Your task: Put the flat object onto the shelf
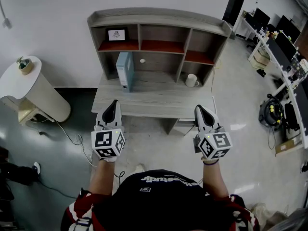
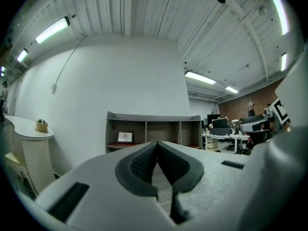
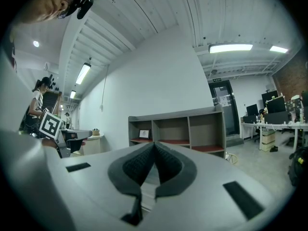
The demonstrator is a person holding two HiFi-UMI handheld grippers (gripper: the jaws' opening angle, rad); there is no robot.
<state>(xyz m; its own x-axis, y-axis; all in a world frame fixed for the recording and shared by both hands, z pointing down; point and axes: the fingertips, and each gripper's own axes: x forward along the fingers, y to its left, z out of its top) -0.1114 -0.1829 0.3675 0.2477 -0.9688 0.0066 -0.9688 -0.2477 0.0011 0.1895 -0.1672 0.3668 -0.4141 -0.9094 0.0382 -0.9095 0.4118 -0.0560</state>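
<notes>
Grey-wood shelf unit (image 1: 159, 16) sits at the back of a matching desk (image 1: 159, 105), with red-brown boards in the upper row. Pale blue flat object (image 1: 125, 70) stands on edge on the desk top, under the left end of that row and not on a shelf board. Top-left compartment holds a picture frame (image 1: 117, 34). White mug (image 1: 191, 80) is on the desk in the lower right bay, well apart from the flat object. At the desk's near edge, left gripper (image 1: 113, 103) and right gripper (image 1: 198, 108) are held level, pointing at the shelf unit, well apart from each other. Both sets of jaws are fully together, pads meeting, nothing between them. Neither touches the flat object. Left of the desk is a white rounded cabinet (image 1: 29, 88) with a small potted plant (image 1: 24, 65) on top.
</notes>
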